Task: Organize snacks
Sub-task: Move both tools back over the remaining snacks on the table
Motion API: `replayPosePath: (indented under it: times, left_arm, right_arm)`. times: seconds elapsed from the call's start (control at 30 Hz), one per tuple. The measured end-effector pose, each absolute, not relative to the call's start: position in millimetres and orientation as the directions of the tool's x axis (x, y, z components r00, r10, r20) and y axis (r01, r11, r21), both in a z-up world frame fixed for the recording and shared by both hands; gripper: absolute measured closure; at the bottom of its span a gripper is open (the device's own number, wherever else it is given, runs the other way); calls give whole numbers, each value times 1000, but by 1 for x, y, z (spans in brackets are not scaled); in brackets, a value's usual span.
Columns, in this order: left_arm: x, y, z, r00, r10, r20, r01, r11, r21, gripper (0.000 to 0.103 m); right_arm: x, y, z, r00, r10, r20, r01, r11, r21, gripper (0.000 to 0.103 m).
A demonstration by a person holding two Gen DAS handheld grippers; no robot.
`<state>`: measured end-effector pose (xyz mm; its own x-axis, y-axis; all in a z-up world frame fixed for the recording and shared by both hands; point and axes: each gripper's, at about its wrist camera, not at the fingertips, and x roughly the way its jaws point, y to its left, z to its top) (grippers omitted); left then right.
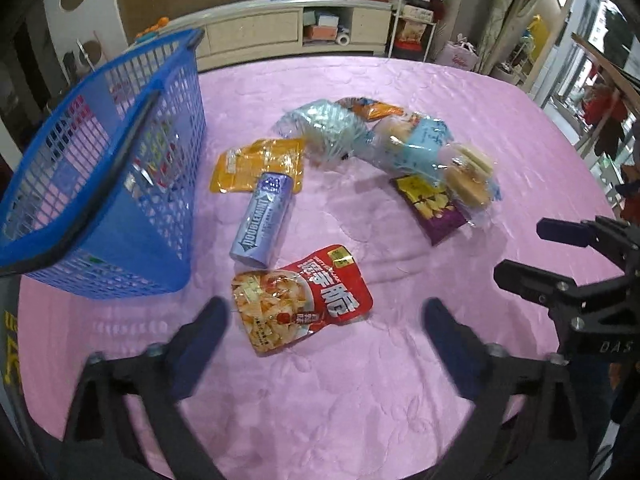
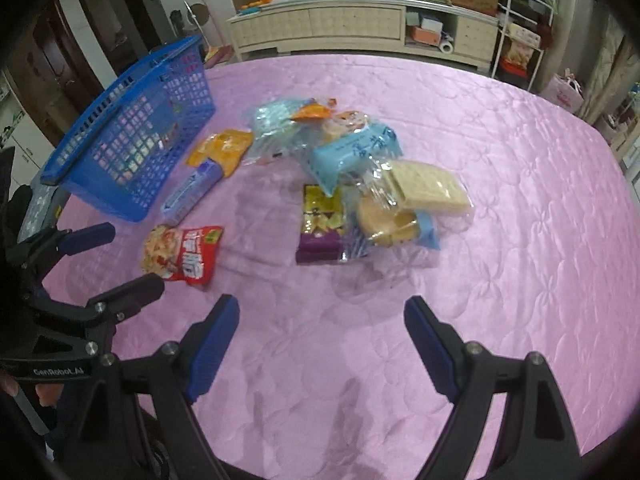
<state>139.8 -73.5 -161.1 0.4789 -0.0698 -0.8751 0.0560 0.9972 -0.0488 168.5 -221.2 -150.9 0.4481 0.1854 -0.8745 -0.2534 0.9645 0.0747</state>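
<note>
On the pink quilted tablecloth [image 1: 360,400] a blue mesh basket [image 1: 100,168] stands at the far left; shiny, colourful wrappers show through its lattice, though what they are is hard to make out. The snacks lie loose beside it: a red pouch [image 1: 304,298] printed with pale strips nearest, a silvery-blue gum tube [image 1: 262,220] touching an orange packet [image 1: 260,164], a purple chip bag [image 1: 432,208] partly under a clear, crinkled bag of wafer biscuits [image 1: 424,152], and a small orange sachet [image 1: 374,108] half hidden behind it. The left gripper [image 1: 324,320] hovers just short of the red pouch, fingers spread wide, holding nothing. The right gripper [image 2: 322,320] is likewise wide apart and empty.
</note>
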Motion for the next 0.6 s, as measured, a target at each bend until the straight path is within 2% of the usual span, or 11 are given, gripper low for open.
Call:
replayPosePath:
  times: [0.43, 0.6]
  left_arm:
    - [175, -55, -201, 393, 39, -919, -85, 996, 5, 0]
    - [188, -52, -219, 360, 49, -932, -84, 996, 20, 0]
  right_arm:
    - [186, -224, -181, 402, 200, -894, -233, 966, 112, 16]
    - [190, -222, -189, 391, 209, -896, -243, 963, 118, 16]
